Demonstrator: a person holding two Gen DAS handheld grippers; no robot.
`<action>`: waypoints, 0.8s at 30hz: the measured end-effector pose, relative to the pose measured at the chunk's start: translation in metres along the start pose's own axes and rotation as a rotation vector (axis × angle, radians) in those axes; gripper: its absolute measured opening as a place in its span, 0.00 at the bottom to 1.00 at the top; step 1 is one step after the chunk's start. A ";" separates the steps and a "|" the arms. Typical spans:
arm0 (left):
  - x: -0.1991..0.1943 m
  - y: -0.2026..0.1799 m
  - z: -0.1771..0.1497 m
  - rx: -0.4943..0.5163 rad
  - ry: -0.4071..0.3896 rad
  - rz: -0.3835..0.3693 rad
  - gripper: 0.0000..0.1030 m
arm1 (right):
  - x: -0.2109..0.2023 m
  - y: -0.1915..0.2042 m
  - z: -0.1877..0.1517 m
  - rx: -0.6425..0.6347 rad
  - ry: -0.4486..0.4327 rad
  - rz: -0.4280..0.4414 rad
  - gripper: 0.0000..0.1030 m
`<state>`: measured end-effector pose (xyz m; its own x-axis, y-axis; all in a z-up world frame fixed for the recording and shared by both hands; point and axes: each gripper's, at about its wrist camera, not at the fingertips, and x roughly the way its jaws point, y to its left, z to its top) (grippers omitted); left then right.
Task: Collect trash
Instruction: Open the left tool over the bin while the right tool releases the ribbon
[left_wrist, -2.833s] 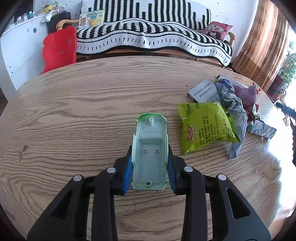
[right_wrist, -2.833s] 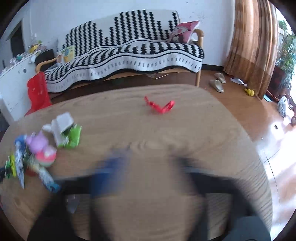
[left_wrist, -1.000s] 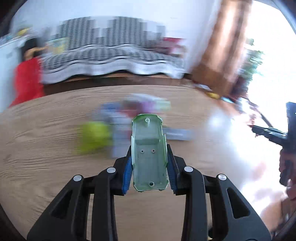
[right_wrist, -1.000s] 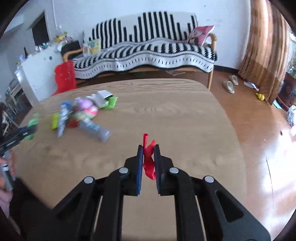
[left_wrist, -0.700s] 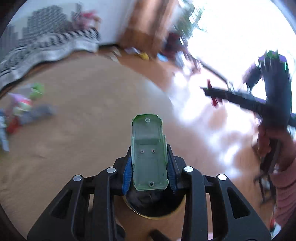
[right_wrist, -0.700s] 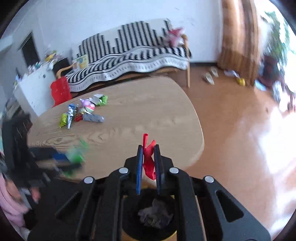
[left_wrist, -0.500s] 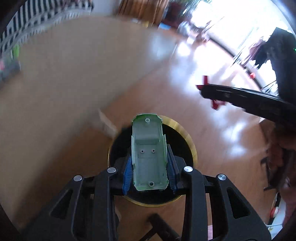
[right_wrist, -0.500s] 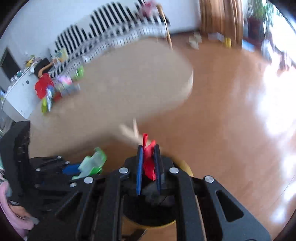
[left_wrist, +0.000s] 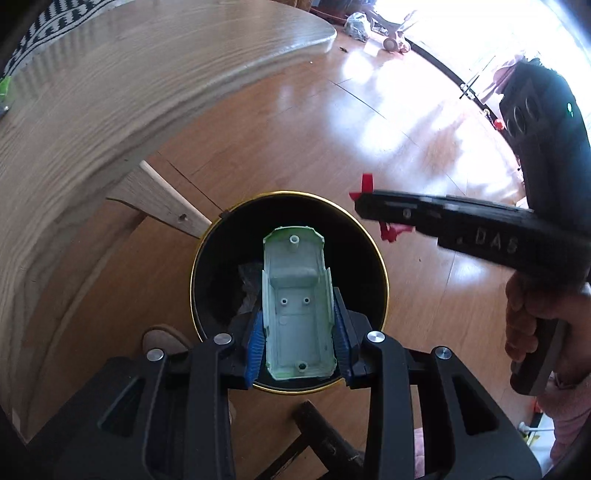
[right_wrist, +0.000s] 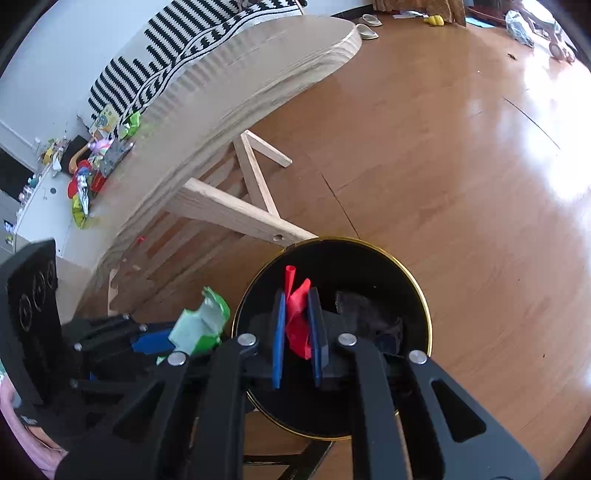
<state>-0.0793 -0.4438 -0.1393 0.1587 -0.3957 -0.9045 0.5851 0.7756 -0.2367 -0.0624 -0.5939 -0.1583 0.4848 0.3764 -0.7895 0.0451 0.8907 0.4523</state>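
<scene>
- The right gripper (right_wrist: 297, 332) points down over a black bin (right_wrist: 410, 280) with a gold rim, standing on a wooden floor (right_wrist: 461, 147).
- Its blue pads are clamped on a red scrap (right_wrist: 297, 321).
- Dark crumpled trash (right_wrist: 369, 317) lies inside the bin.
- At near left, the left gripper (right_wrist: 159, 341) grips a pale green plastic piece (right_wrist: 197, 325) just beside the bin's rim.
- A wooden table (right_wrist: 258, 62) stretches far left, with colourful wrappers (right_wrist: 96, 166) heaped on it.
- A black-and-white striped sofa (right_wrist: 166, 55) stands beyond.

Raised letters "DAS" on the side of the right tool (left_wrist: 373, 218), nothing else legible
</scene>
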 end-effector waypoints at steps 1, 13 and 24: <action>0.000 -0.001 -0.001 0.006 0.004 -0.001 0.31 | 0.000 -0.001 0.001 0.004 -0.002 0.003 0.12; -0.017 -0.015 0.003 0.091 -0.132 0.000 0.94 | -0.062 -0.010 0.013 0.045 -0.192 -0.137 0.93; -0.232 0.119 -0.003 -0.115 -0.542 0.215 0.94 | -0.056 0.029 0.034 0.015 -0.280 -0.594 0.93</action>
<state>-0.0492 -0.2580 0.0417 0.6652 -0.3949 -0.6337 0.4097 0.9026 -0.1323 -0.0588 -0.5978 -0.0872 0.5825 -0.2606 -0.7699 0.3865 0.9221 -0.0198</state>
